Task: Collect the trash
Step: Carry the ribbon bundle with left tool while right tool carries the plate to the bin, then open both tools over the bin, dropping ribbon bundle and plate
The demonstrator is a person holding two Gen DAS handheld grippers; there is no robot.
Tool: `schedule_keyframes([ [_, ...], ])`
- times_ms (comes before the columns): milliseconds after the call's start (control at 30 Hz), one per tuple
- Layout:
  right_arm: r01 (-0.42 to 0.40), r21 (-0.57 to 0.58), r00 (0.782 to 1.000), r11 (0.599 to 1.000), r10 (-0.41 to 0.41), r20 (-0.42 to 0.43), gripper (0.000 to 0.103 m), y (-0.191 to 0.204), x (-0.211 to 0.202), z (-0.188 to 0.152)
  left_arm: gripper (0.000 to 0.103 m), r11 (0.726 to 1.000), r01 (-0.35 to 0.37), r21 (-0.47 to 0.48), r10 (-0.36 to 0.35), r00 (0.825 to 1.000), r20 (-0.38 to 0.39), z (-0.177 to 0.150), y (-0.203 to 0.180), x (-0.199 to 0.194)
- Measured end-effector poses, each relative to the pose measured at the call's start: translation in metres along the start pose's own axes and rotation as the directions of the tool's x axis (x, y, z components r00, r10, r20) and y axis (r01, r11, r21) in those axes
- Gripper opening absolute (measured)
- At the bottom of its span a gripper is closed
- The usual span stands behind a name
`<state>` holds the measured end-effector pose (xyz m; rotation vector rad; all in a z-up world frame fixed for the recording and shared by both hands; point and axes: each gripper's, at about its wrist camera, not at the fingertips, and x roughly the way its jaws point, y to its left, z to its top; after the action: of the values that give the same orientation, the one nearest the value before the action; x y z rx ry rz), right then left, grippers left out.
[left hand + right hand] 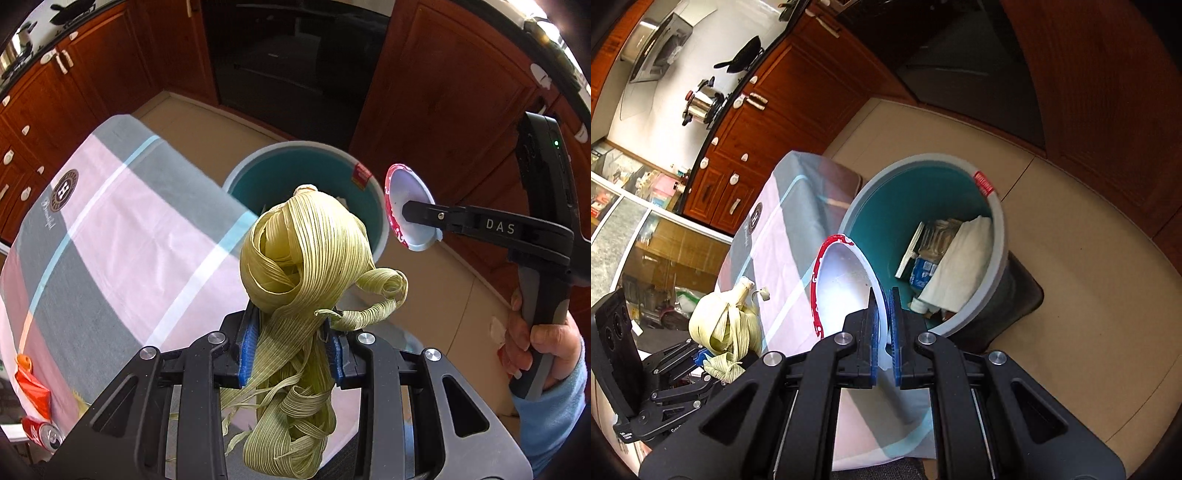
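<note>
A bundle of pale green corn husks [306, 266] is clamped between the blue pads of my left gripper [293, 343], held above the table's edge just short of the teal bin [373, 206]. My right gripper [884, 328] is shut on the rim of a white paper bowl with a red border [842, 288], close to the bin's rim [997, 206]. From the left wrist, the bowl [406, 206] and the right gripper [410, 214] hang right of the bin. From the right wrist, the husks [720, 325] and the left gripper [705, 362] show at lower left.
The bin holds a crushed plastic bottle [929, 254], white paper [964, 254] and a flat carton. A striped cloth covers the table [110, 229], with a red can [42, 435] and red wrapper [31, 387] at its near corner. Wooden cabinets [443, 92] and a dark oven surround the tiled floor [1089, 295].
</note>
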<state>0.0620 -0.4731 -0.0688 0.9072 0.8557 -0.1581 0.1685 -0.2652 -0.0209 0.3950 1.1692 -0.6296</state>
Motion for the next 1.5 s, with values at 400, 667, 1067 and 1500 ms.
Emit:
schedule_keyframes([
  [400,0.097,0.053,0.995,0.994,-0.097,-0.006,0.007,-0.038,0.020,0.040,0.037,0.998,0.055,-0.042,-0.060,0.991,-0.118,0.073,-0.026,0.086],
  [667,0.132,0.043,0.991,0.990,-0.131,-0.042,0.009,-0.043,0.042,0.043,0.066,1.000,0.011,-0.030,-0.015,0.992,-0.129,0.078,-0.020,0.104],
  [1067,0.100,0.048,0.994,0.994,-0.099,-0.035,0.077,-0.031,0.048,0.040,0.074,1.000,0.010,-0.026,-0.012,0.995,-0.094,0.063,-0.011,0.080],
  [1500,0.125,0.081,0.991,0.989,-0.121,-0.055,0.085,-0.020,0.037,0.029,0.096,1.000,0.016,-0.026,-0.017,0.999,-0.028,0.041,-0.008,0.037],
])
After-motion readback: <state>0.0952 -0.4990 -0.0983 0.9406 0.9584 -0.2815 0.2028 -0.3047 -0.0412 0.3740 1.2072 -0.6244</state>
